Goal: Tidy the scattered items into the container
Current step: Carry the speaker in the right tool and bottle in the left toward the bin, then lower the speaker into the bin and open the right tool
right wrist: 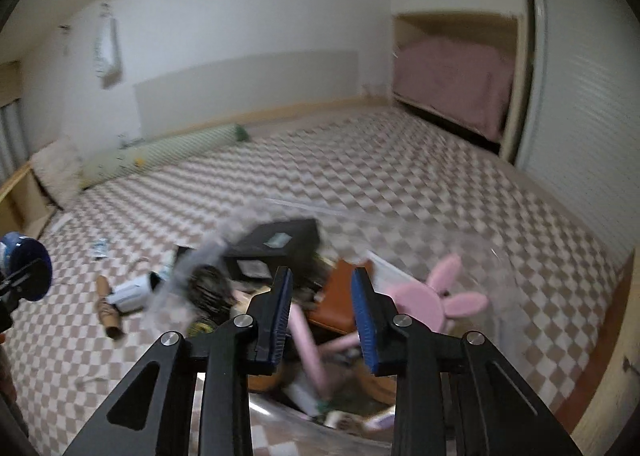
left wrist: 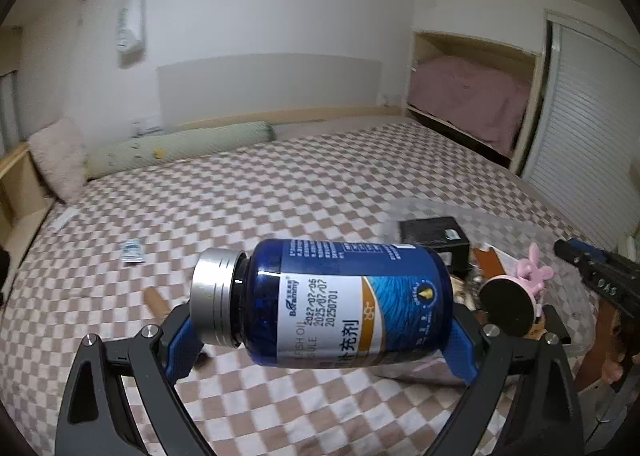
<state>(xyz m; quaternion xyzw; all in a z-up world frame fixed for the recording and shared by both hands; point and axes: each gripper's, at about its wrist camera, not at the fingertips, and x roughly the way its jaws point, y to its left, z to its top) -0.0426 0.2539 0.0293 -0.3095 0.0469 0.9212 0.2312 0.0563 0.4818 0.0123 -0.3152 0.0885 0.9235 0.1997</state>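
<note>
My left gripper [left wrist: 320, 330] is shut on a blue fish-oil bottle [left wrist: 340, 302] with a silver cap, held sideways above the checkered bed; the bottle also shows at the left edge of the right wrist view [right wrist: 26, 264]. A clear plastic container [right wrist: 500, 256] lies on the bed and holds a black box [right wrist: 276, 246], a pink bunny mirror [right wrist: 424, 298], an orange item [right wrist: 340, 298] and other things. My right gripper [right wrist: 322, 316] is open and empty, just above the container's contents. It shows at the right of the left wrist view [left wrist: 592, 268].
On the bed lie a white tube [right wrist: 130, 292], a brown roll [right wrist: 106, 308] and a small blue-white packet [left wrist: 132, 250]. A green bolster [left wrist: 180, 148] and a fluffy pillow [left wrist: 58, 160] lie by the headboard. A wardrobe [left wrist: 592, 128] stands to the right.
</note>
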